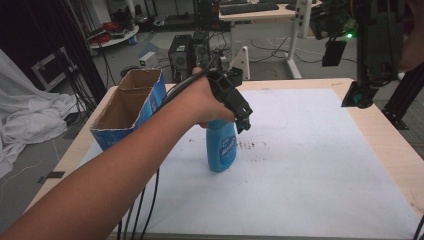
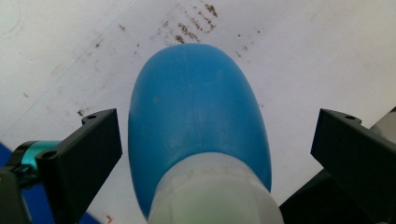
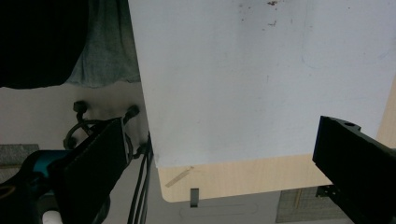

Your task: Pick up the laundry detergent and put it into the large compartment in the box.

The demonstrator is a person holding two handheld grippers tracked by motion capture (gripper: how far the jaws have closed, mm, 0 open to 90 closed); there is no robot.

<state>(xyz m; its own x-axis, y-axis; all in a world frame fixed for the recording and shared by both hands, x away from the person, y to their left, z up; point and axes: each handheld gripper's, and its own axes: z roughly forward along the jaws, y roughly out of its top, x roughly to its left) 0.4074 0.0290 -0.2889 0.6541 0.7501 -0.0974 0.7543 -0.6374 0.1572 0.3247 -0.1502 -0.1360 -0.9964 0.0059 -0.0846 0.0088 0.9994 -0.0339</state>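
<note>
White paper (image 1: pixel 310 165) covers most of the wooden table (image 1: pixel 395 145) we work at, and behind the table's far edge we see computer towers, cables and a desk on a grey floor. Our landmark is the blue spray bottle (image 1: pixel 221 147), which stands upright on the paper, somewhat left of the sheet's middle. Just right of the bottle, brown specks (image 1: pixel 247 145) stain the paper. Left of the bottle and a little farther back stands an open cardboard box (image 1: pixel 129 107) with blue printed sides, near the table's left edge.

Our left gripper (image 1: pixel 240 117) hangs over the top of the bottle, hand and forearm reaching in from the lower left. In the left gripper view its jaws stand wide apart on either side of the bottle (image 2: pixel 198 126), with paper visible in the gaps, so they are not touching it.

Our right gripper (image 1: pixel 372 55) is held high, well to the right of the bottle and above the table's far right corner. In the right gripper view its jaws are spread wide with nothing between them, looking down on the paper's edge (image 3: pixel 261 93) and a rounded table corner (image 3: pixel 224 179).
</note>
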